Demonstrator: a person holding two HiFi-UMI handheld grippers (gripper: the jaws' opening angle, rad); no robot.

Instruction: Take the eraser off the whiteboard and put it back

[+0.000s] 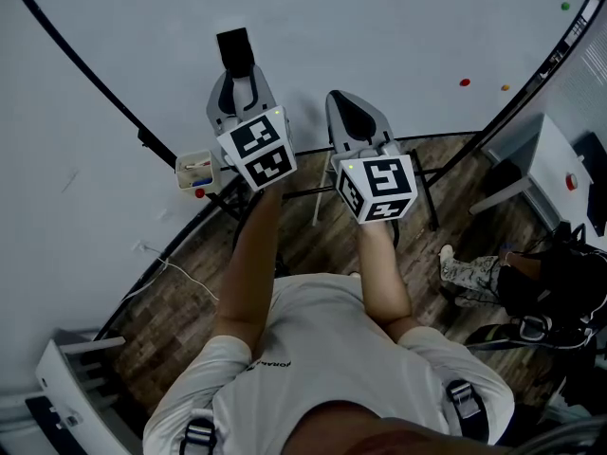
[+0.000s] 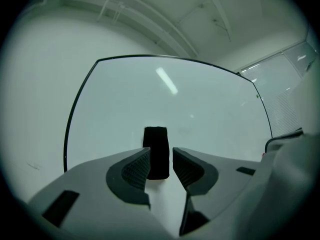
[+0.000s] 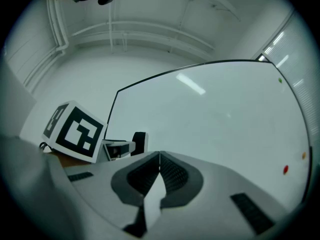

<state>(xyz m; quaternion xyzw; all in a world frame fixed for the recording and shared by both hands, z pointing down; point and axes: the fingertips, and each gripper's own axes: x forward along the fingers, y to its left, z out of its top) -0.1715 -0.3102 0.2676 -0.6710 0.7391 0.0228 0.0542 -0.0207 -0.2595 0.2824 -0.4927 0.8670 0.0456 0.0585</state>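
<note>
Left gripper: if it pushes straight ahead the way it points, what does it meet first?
The black eraser, which sits between its parted jaws; right behind it is the whiteboard, though the remaining depth is unclear.

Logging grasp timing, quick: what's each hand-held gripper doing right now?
Left hand-held gripper: open, eraser between jaws, not clamped.
Right hand-held gripper: closed, empty.

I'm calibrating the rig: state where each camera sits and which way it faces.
Head view: on the person's head, facing down at the whiteboard; forearms and torso show.
Left gripper view: on the left gripper, facing the whiteboard; its jaws flank the eraser.
Right gripper view: on the right gripper, facing the whiteboard; jaws together.
All share the eraser.
</note>
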